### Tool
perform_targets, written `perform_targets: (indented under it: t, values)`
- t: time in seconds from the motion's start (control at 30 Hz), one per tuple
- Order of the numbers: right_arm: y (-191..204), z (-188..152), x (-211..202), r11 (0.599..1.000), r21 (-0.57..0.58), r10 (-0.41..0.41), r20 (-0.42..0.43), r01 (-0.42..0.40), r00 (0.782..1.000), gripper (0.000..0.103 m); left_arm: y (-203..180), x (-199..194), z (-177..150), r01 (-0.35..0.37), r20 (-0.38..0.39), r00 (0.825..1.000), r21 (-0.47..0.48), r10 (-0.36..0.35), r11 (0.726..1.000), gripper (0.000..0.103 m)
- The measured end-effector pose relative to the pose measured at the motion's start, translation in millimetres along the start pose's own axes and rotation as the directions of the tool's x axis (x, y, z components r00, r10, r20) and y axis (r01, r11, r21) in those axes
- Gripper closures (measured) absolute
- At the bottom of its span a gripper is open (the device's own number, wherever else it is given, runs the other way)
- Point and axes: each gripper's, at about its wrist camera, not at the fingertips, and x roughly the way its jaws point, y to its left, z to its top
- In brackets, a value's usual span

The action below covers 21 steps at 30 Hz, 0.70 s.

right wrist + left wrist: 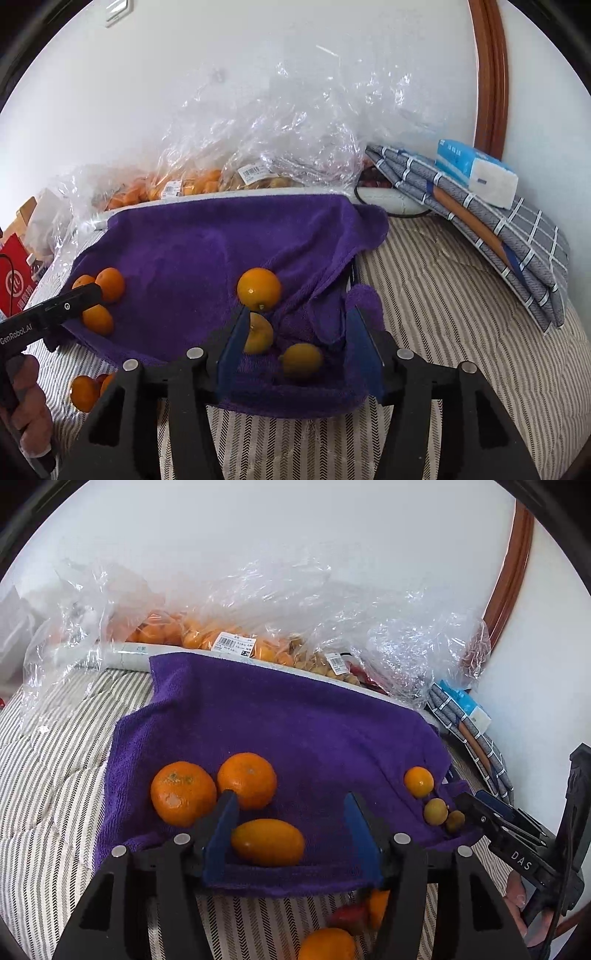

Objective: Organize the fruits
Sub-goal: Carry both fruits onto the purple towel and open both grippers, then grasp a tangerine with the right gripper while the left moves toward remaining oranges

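Observation:
A purple towel [295, 720] lies on striped bedding. Two mandarins [183, 794] sit on its left part. My left gripper [290, 795] stands open over the towel's near edge. An oval orange fruit [267, 842] lies between its blue pads, close to the left one and apart from the right. On the towel's right side [203, 251], my right gripper [297, 312] is open around a small yellow fruit [301, 360]. A second one [258, 334] is half hidden behind its left finger. A round orange [258, 289] sits just beyond the tips.
Clear plastic bags of fruit [236, 642] line the wall behind the towel. Folded grey checked cloths [498, 236] with a tissue pack [476, 173] lie at the right. Loose fruit [327, 943] rests on the bedding below the towel's near edge. A red box [16, 284] stands far left.

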Motion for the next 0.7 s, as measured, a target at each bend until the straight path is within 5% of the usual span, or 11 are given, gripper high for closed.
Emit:
perform_targets:
  t: [0.1,0.5,0.7]
  values:
    - [-0.6,1.4,-1.6,0.998,0.013,0.057,-0.020,-0.056,0.998,0.043,0.6,-3.9,-1.6,0.008,0.000,1.000,0.000,-0.008,1.000,0.045]
    - [15.5,-13.8,-71.7,1.000,0.021,0.005,0.009,-0.005,1.000,0.043,8.7,-40.8,-13.2,0.015,0.009,1.000,-0.022,-0.015,1.000,0.045]
    - [20.1,-33.6,-91.0,0.997,0.056,-0.045,0.005,0.045,0.999,0.043,23.1,-65.5,-33.0,-0.041,-0.038,0.998,0.017,0.041,0.999,0.045]
